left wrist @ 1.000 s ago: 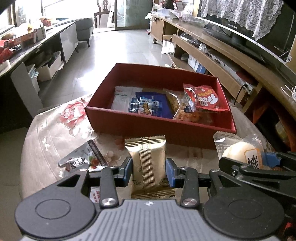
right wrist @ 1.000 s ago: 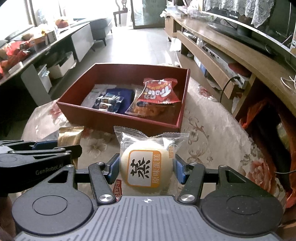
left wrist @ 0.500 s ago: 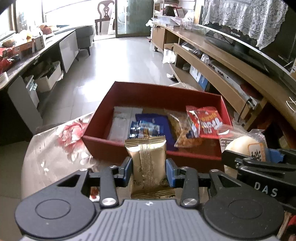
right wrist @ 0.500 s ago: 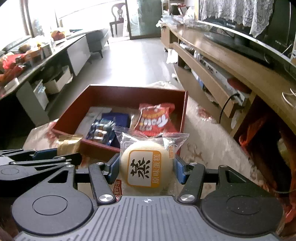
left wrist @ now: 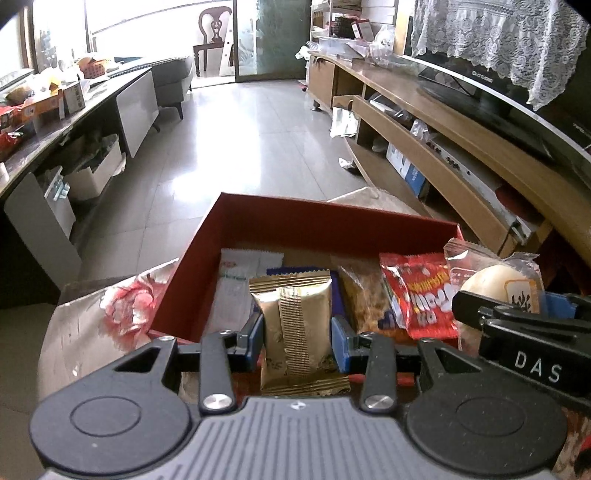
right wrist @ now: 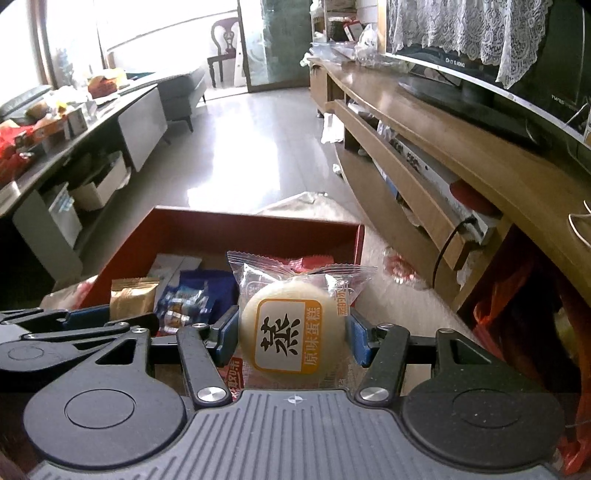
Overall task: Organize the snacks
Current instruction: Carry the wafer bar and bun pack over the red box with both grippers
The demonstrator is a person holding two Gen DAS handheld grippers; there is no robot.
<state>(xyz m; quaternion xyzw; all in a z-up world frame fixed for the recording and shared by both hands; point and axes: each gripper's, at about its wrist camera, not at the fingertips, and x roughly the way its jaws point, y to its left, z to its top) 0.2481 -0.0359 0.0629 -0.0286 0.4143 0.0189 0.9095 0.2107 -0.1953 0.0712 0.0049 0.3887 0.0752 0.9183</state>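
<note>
Tiled living room, red box (left wrist: 258,221); left gripper (left wrist: 297,332) clamped on gold packet (left wrist: 295,317); right gripper (right wrist: 291,332) pinching wrapped cake (right wrist: 284,332).

A home living room: a lace-draped television (left wrist: 491,77) on a long wooden media console (left wrist: 424,122), a grey sofa (left wrist: 173,79) opposite, a dining chair (left wrist: 210,35) beyond.

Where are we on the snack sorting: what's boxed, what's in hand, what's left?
Boxed: a white packet, a blue packet, a clear bag of orange snacks and a red packet lie in the red box. In hand: the left tool grips a gold packet, the right tool a steamed cake. Left: dropping both in.
</note>
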